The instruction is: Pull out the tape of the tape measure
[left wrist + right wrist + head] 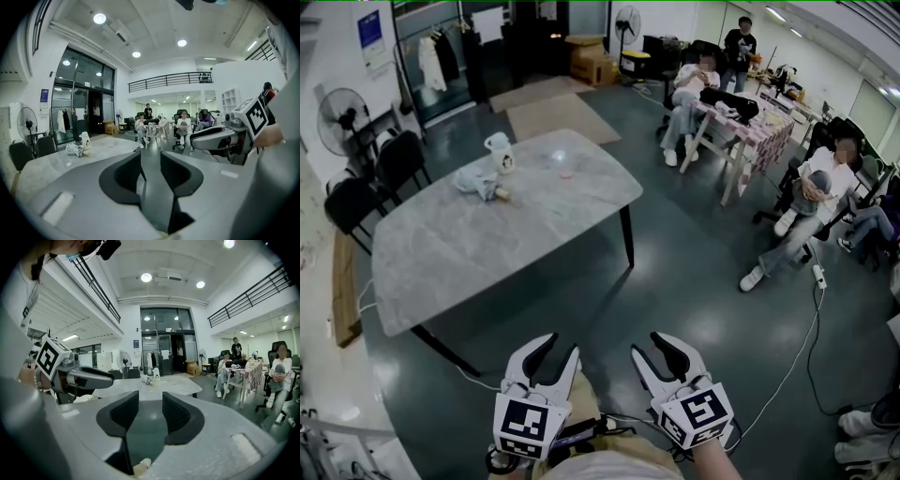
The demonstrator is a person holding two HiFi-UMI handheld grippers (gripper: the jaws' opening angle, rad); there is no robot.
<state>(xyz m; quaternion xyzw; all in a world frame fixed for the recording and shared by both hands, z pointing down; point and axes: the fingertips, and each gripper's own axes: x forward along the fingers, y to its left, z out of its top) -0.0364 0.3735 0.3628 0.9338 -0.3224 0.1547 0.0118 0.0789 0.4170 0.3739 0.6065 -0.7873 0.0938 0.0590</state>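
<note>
Though searching the bench point(487, 262), cannot find the tape measure. Holding left gripper point(562, 345) and right gripper point(649, 345) short of it, jaws apart, empty. Presumably light, hard-cased, springy-bladed: clamp case, pull tab.

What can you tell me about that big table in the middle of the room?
The table has a pale grey, marble-looking top with rounded corners, carried on thin dark slanted legs. It stands level on the dark floor, with black chairs near its left side. Toward its far end are a white mug, a crumpled cloth and a small pink thing; the rest of the top is bare.
</note>
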